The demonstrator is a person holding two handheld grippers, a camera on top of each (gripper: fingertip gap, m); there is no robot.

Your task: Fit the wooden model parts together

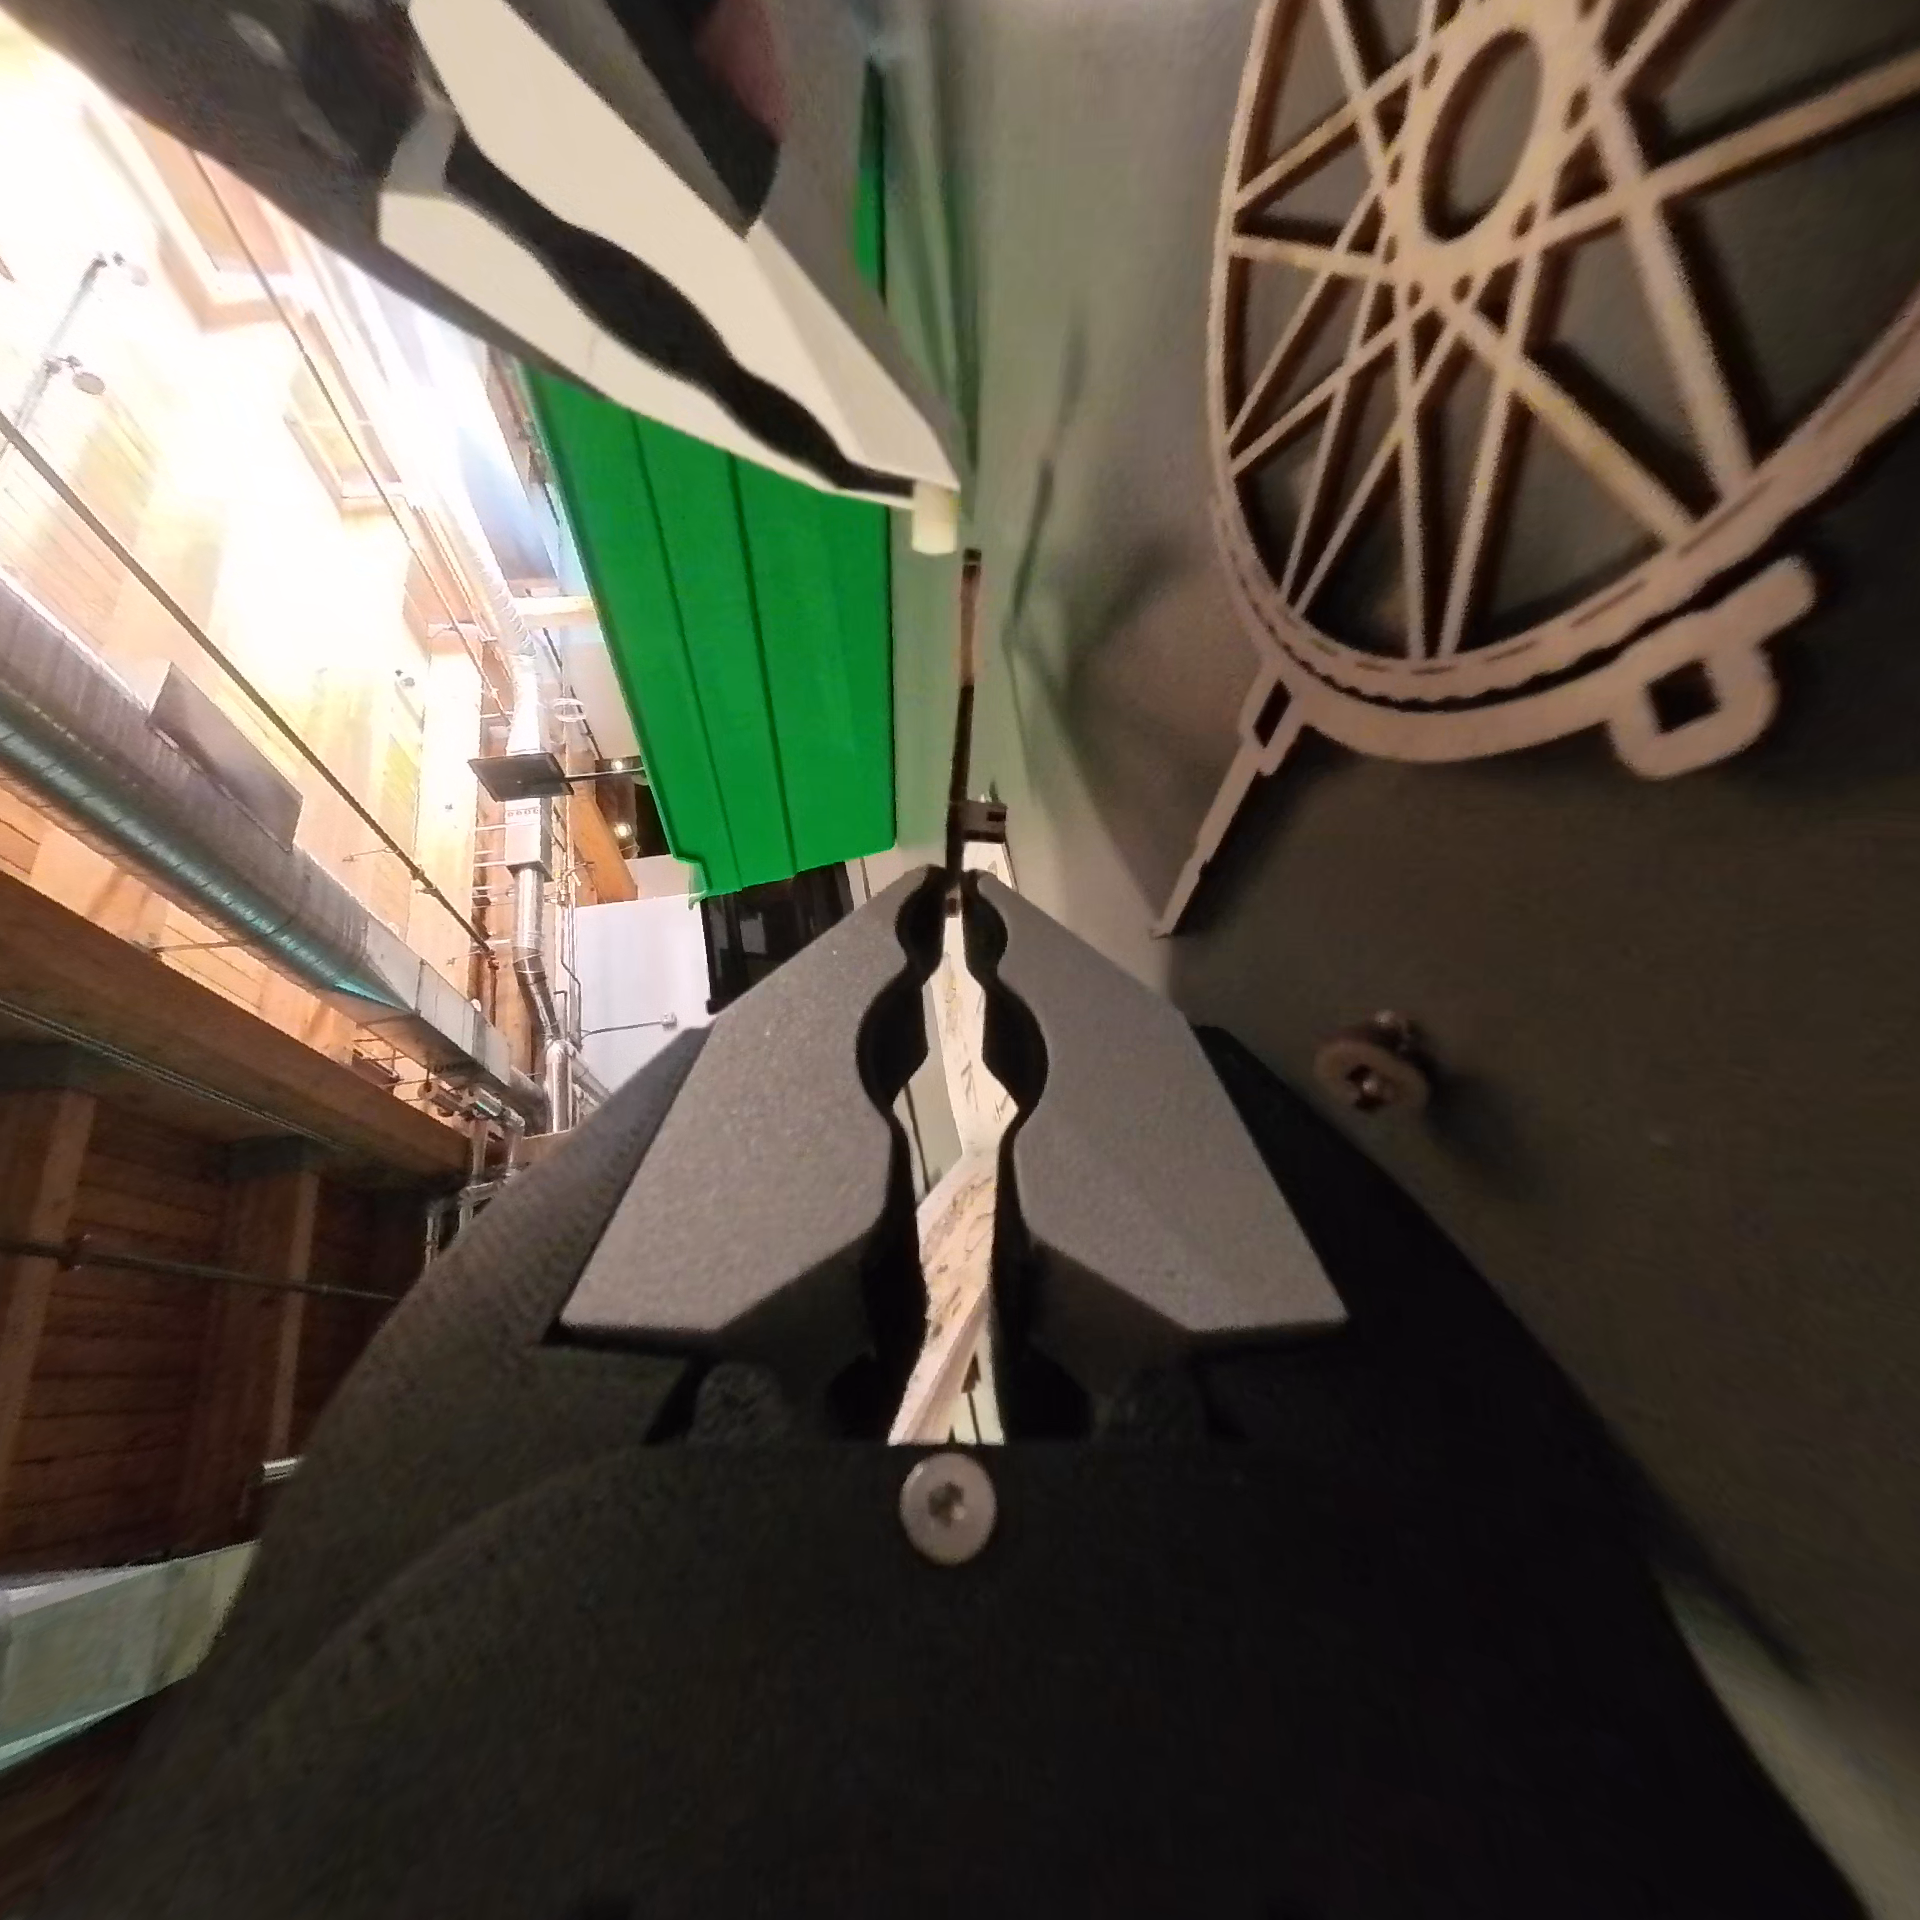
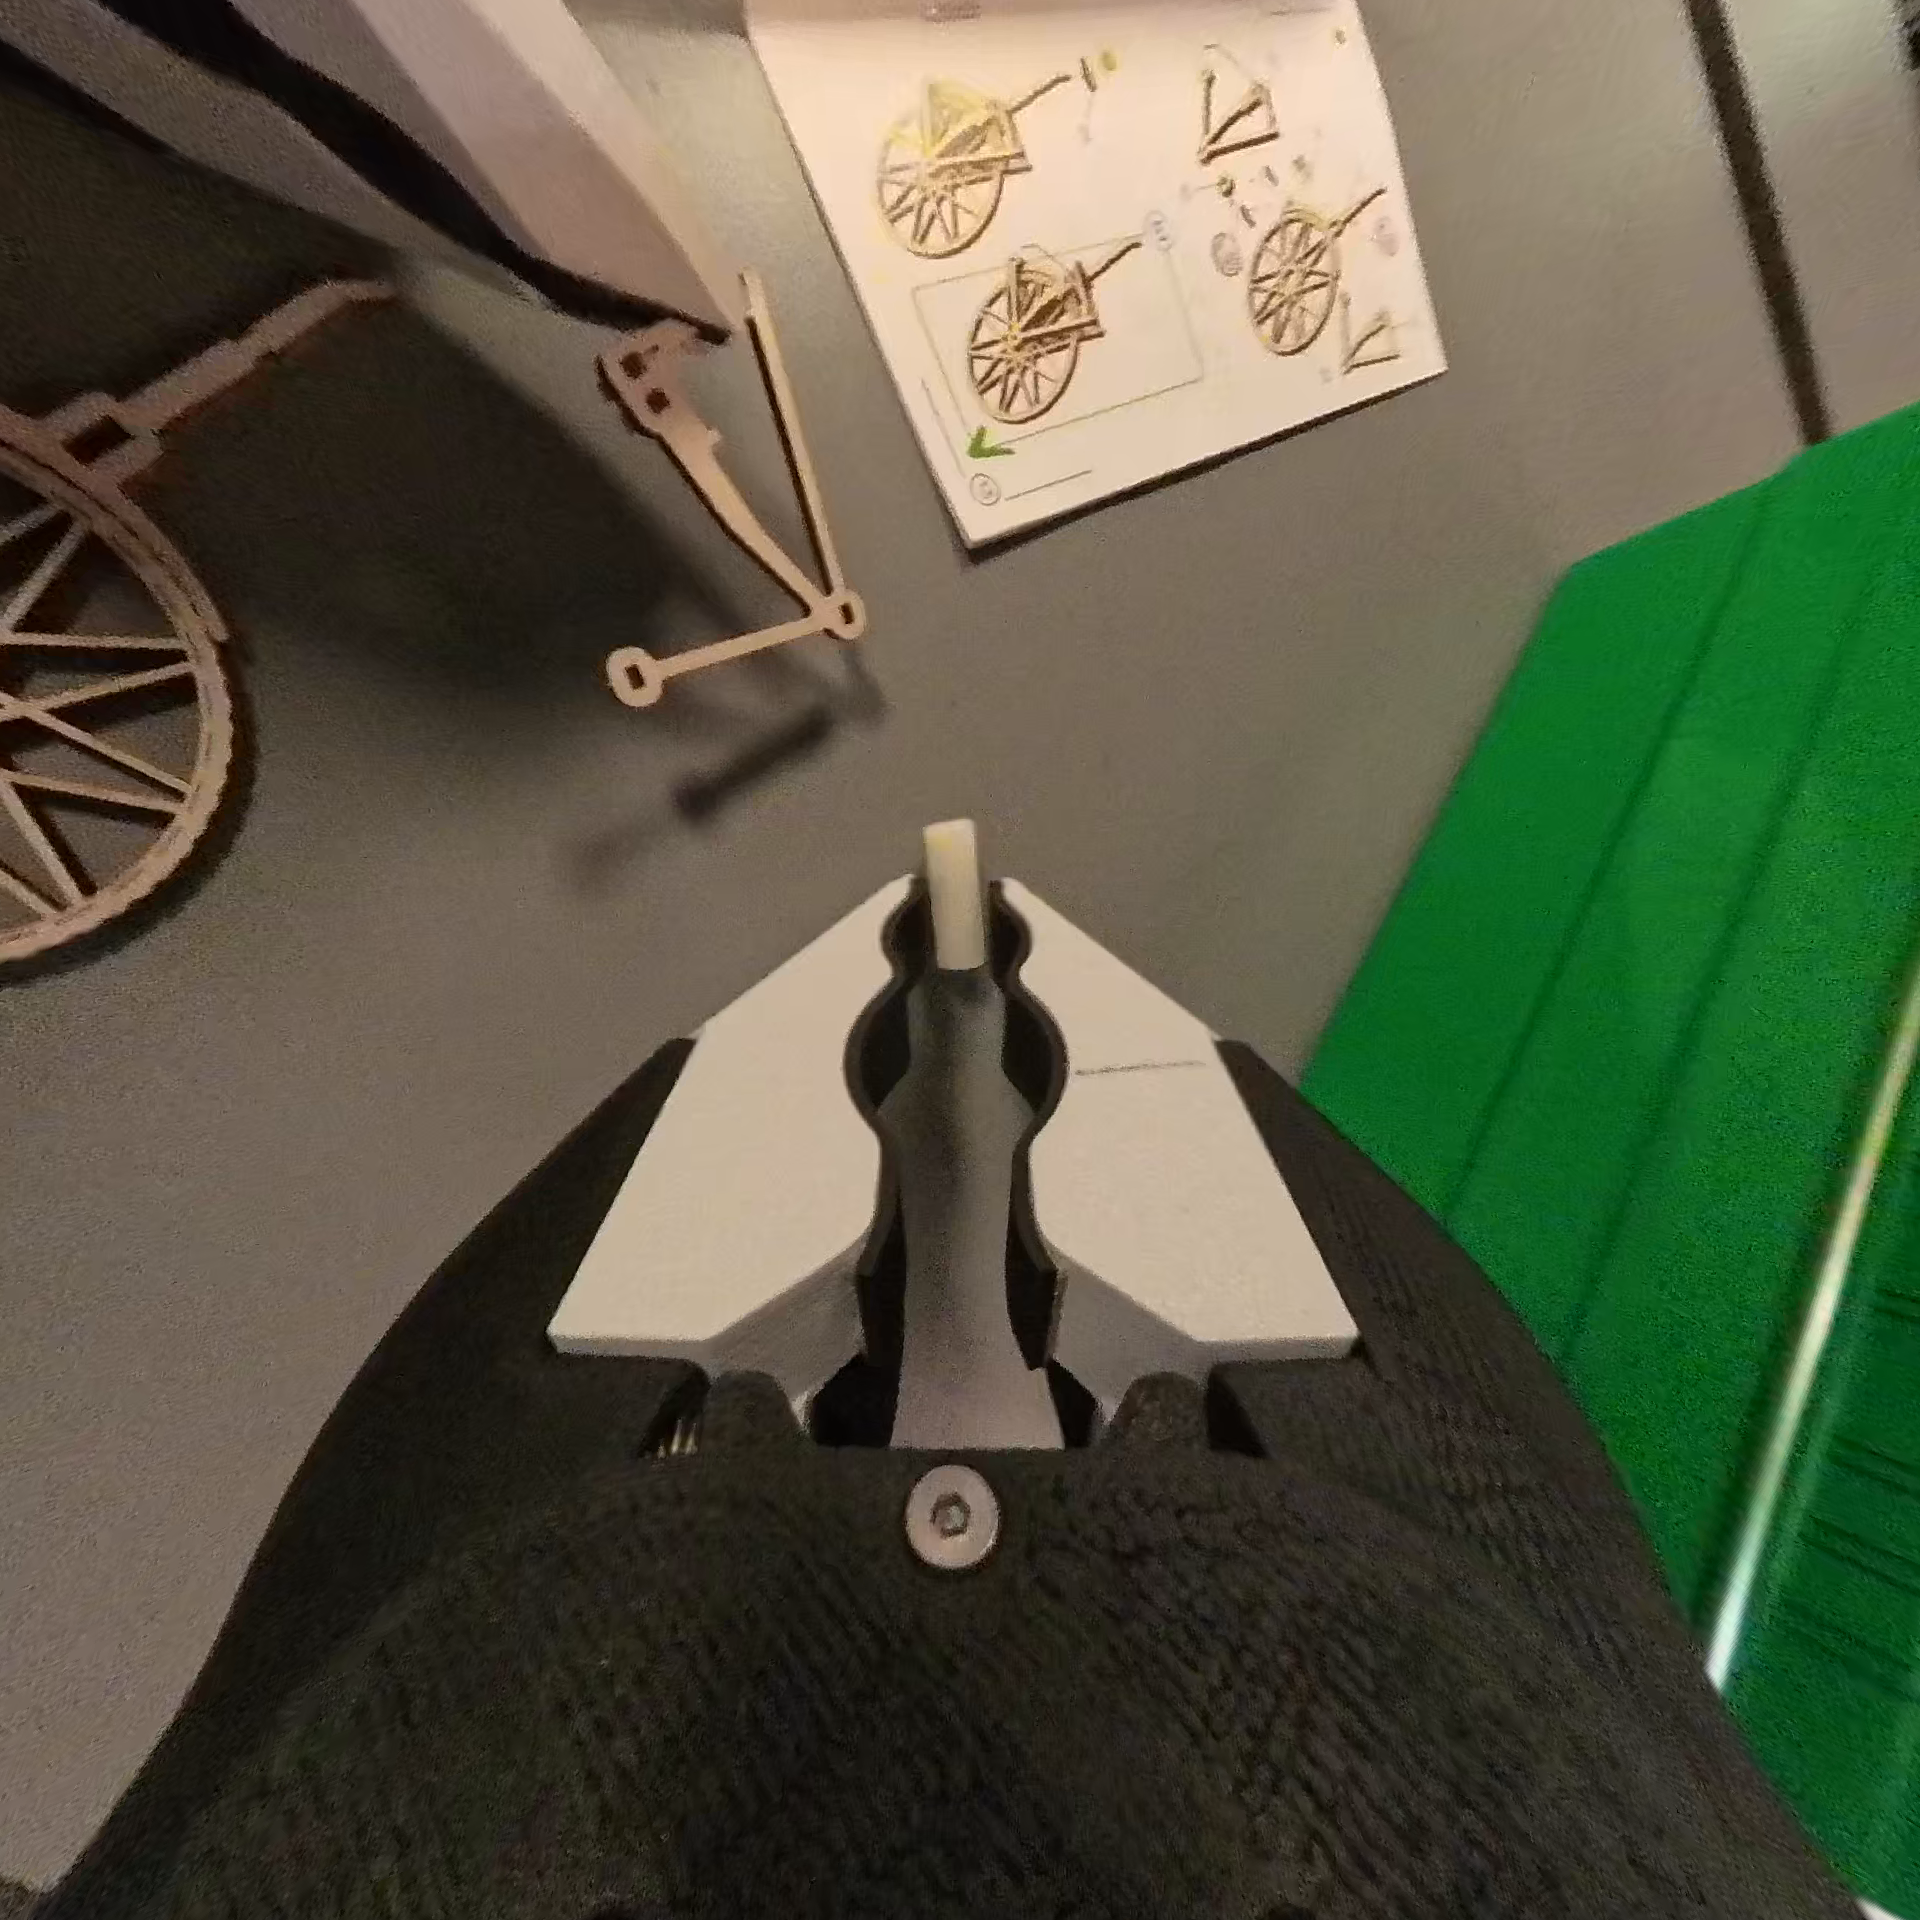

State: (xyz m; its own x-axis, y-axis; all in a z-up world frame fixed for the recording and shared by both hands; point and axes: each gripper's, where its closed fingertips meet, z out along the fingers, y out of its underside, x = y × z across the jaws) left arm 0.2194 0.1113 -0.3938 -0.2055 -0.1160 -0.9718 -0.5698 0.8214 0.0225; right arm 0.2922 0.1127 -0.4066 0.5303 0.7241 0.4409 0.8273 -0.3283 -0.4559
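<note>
While the left gripper [image 1: 958,881] pinches a thin wooden frame piece [image 1: 966,717] edge-on at its fingertips, the right gripper [image 2: 956,894] clamps a pale peg [image 2: 954,896]. Peg protrudes beyond the fingers, above the grey surface [image 2: 416,1039].

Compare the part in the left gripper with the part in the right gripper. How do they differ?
The frame in the left gripper is a flat, thin, open triangle; the peg in the right gripper is a short, solid stick. The frame sticks out far beyond the fingers, the peg only a little. Both are pale wood, pinched at the fingertips.

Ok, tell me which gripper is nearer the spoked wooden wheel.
Left. The left gripper, shut on the thin frame piece, sits beside the wheel; the right gripper, holding a pale peg, is beyond the frame's far side.
</note>
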